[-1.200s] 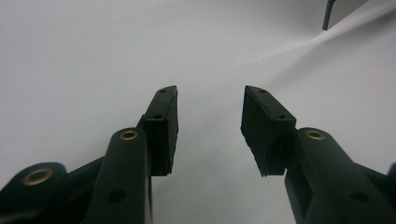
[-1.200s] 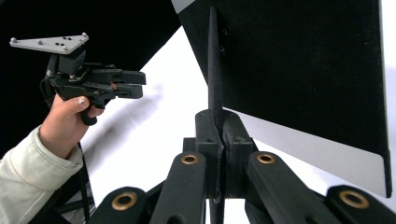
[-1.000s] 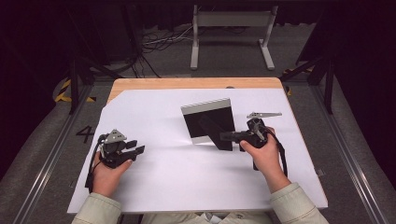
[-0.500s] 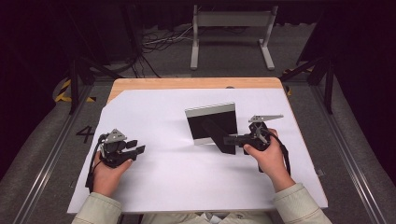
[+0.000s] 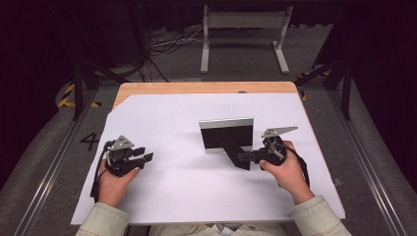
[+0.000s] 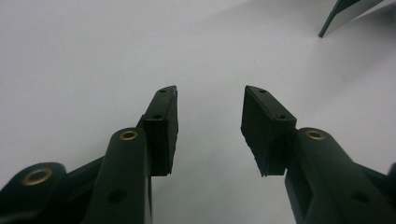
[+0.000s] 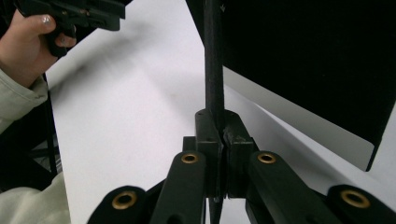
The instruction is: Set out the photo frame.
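Black picture frame (image 5: 226,133) is standing near the table's (image 5: 162,105) right edge, its rear strut (image 7: 213,65) being pinched by the right gripper (image 5: 246,156). Left gripper (image 6: 208,128) is resting near the left edge, jaws parted, grasping nothing

The left hand-held gripper (image 5: 142,158) rests low, its jaws parted with nothing between them. The right hand-held gripper (image 5: 244,157) points left, its jaws clamped together on a thin black strut (image 7: 214,70).
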`<state>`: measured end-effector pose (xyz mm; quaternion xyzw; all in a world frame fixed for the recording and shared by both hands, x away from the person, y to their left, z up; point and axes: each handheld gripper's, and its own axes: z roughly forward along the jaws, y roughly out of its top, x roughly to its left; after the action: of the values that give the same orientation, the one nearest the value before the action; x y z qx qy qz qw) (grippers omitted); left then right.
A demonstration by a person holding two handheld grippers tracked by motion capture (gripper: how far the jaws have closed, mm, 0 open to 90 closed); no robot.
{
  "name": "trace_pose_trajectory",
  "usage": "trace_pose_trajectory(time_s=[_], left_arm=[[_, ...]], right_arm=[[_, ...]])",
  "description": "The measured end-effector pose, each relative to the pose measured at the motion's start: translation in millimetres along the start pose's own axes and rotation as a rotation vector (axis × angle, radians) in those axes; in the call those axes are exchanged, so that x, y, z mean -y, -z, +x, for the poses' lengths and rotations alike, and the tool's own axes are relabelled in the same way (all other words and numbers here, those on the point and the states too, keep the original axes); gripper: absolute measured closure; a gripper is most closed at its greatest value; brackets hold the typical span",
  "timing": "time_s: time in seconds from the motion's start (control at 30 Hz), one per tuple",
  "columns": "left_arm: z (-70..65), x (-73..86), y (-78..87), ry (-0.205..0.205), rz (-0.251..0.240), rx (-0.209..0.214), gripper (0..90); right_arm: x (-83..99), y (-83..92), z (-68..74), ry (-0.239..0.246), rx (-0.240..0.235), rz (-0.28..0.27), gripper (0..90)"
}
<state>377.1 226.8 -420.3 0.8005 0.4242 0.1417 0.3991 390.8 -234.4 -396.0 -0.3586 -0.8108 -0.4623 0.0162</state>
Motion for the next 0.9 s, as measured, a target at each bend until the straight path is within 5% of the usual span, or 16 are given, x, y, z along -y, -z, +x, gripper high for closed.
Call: trace_pose_trajectory(time_s=[0.9], left_arm=[[-1.9, -4.4, -4.6, -0.01, 0.002, 0.01, 56.8]], right_arm=[[16.1, -4.9, 5.3, 0.101, 0.032, 0.146, 85.8]])
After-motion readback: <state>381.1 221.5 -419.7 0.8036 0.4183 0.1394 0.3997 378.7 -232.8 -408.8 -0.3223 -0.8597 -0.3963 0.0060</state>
